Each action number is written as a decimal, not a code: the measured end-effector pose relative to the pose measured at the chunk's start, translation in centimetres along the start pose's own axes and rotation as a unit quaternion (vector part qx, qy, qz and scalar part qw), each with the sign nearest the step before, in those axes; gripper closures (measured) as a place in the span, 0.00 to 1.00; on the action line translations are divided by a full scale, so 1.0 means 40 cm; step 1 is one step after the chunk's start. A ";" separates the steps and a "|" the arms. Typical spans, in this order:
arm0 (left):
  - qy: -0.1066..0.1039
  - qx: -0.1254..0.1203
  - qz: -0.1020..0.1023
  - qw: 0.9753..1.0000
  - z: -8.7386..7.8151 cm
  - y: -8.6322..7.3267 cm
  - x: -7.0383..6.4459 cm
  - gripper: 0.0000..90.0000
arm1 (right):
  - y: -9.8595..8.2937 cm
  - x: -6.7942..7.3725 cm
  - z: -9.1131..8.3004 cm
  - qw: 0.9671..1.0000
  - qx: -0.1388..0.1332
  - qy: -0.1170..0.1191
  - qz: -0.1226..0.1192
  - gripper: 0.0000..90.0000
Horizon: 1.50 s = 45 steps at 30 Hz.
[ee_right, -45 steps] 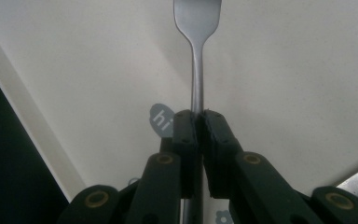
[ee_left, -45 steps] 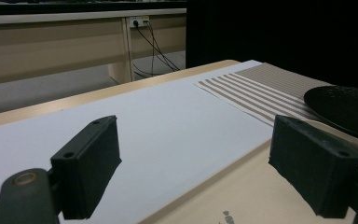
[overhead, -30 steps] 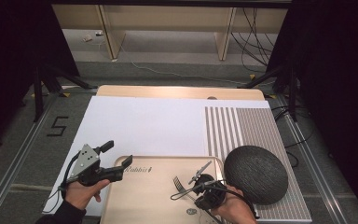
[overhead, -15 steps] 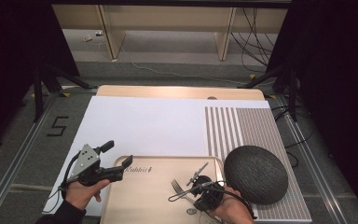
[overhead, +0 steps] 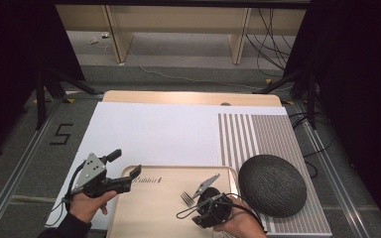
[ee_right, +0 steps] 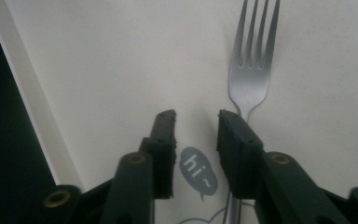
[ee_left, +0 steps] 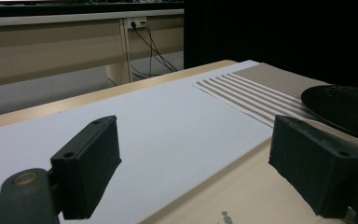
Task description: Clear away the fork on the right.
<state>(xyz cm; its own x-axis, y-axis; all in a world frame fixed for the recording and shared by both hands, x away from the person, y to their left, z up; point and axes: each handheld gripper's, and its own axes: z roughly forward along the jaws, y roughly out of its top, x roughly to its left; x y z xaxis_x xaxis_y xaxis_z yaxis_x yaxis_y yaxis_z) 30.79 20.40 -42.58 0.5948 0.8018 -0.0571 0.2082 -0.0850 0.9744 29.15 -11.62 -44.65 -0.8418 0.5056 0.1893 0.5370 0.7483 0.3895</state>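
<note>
The right gripper [overhead: 198, 196] is seen at the lower centre of the high view, over the tan tray [overhead: 149, 208], and its jaws are parted by a narrow gap with nothing clamped between them. In the right gripper view, the fork [ee_right: 251, 70] is seen lying flat on the tray, tines toward the top of the frame; its handle passes under the right-hand jaw rather than between the two, and a grey "hi~" speech bubble [ee_right: 198, 171] is printed on the tray in the gap. Compared with the frames of half a second and a second ago, the right hand [overhead: 238, 223] is found slightly lower in the frame, while the fork [overhead: 187, 198] is seen in the same spot on the tray.

The left gripper [overhead: 124, 171] is held at the lower left, by the tray's upper left corner, with its jaws spread wide and empty; its place is unchanged from the earlier frames. The dark round bowl [overhead: 272, 184] is seen upside down on the striped mat [overhead: 258, 134] at the lower right, just beside the tray.
</note>
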 end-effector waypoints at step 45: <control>0.002 0.000 -0.002 1.000 -0.001 0.000 0.002 0.18 | -0.012 -0.044 0.012 0.992 0.050 -0.113 0.011 1.00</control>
<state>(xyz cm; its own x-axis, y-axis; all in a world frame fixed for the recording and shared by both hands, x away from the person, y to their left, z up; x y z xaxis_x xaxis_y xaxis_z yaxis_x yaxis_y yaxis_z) 30.81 20.51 -42.56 0.5913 0.8042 -0.0601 0.2111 -0.0825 0.9740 30.42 -12.66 -45.59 -0.8023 0.5967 -0.0154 0.5667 0.7696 0.2943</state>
